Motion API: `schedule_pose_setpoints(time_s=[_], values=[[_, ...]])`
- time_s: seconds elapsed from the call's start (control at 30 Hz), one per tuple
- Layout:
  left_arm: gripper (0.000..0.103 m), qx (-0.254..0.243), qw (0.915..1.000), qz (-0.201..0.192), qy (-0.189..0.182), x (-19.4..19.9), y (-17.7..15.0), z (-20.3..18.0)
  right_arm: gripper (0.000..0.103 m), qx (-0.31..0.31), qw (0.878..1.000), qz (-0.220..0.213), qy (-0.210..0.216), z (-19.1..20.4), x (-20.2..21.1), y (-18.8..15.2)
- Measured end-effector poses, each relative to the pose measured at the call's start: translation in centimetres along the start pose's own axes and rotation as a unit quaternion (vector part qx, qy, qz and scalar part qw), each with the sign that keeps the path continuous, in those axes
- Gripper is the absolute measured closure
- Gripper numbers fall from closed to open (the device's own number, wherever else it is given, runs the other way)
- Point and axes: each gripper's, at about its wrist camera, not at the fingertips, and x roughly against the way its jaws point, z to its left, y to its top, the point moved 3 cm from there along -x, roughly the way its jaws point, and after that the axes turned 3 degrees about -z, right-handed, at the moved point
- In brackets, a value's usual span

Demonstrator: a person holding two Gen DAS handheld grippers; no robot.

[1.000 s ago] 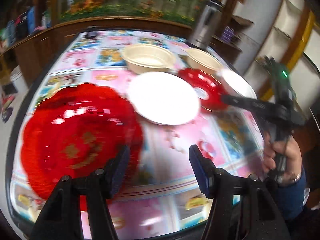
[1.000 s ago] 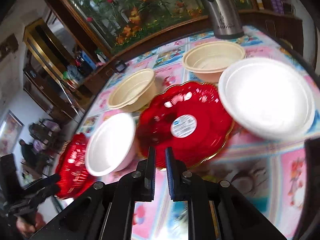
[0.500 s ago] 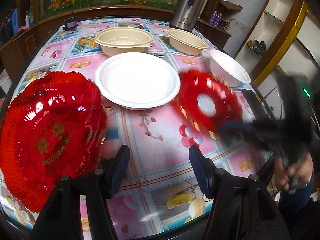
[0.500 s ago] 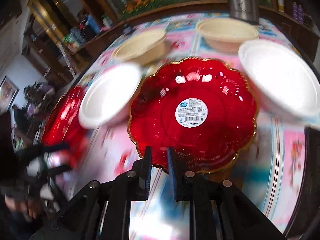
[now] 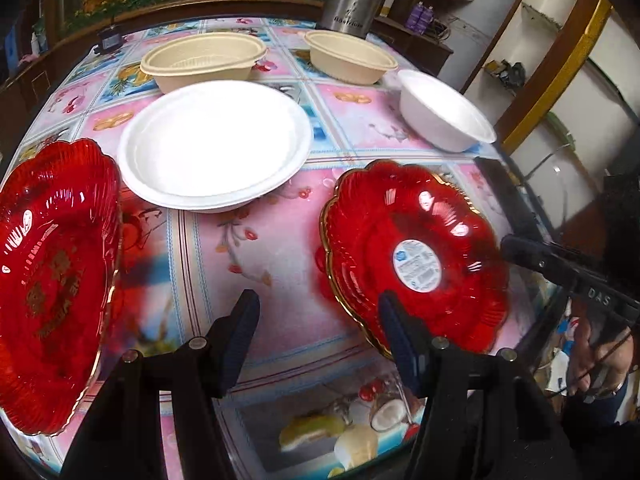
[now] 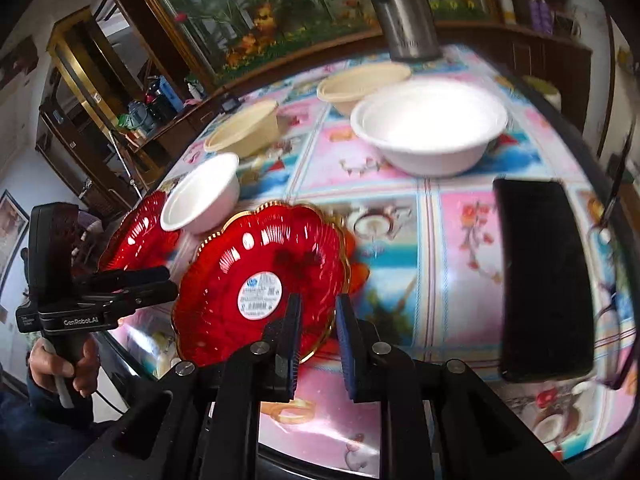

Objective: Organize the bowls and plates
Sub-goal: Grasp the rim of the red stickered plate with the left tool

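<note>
My right gripper (image 6: 316, 344) is shut on the rim of a red scalloped plate with a white sticker (image 6: 260, 280); the plate is tilted above the near table edge and also shows in the left wrist view (image 5: 416, 256). My left gripper (image 5: 316, 328) is open and empty, just left of that plate. A second red plate (image 5: 52, 280) sits at the left. A large white plate (image 5: 216, 140), a white bowl (image 5: 444, 110) and two beige bowls (image 5: 204, 60) (image 5: 348, 56) stand further back.
A black phone (image 6: 540, 276) lies on the flowered tablecloth (image 5: 280, 248) at the right. A steel thermos (image 6: 404, 12) stands at the far edge. A wooden ledge and shelves surround the table.
My right gripper has carried the stickered red plate toward the near table edge, close to my left gripper. The left gripper stays open.
</note>
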Motion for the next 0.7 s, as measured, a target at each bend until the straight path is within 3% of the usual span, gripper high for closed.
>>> schedule_pose_setpoints(time_s=[0.17, 0.3, 0.4, 0.7], values=[[0.042, -0.017, 0.9997, 0.004, 0.02, -1.4, 0.0, -0.7, 0.085, 0.003, 1.0, 0.01, -0.001, -0.1, -0.7, -0.5], [0.069, -0.043, 0.9987, -0.006, 0.026, -1.8, 0.0, -2.0, 0.085, 0.006, 1.0, 0.014, 0.005, 0.4, -1.4, -1.1], [0.069, -0.067, 0.9961, -0.018, 0.054, -1.6, -0.2, -2.7, 0.085, 0.02, 1.0, 0.011, 0.0, 1.3, -1.4, -1.3], [0.068, -0.068, 0.9957, -0.032, 0.054, 0.0, -0.2, -2.8, 0.085, 0.029, 1.0, 0.003, -0.003, 2.0, -1.0, -1.3]])
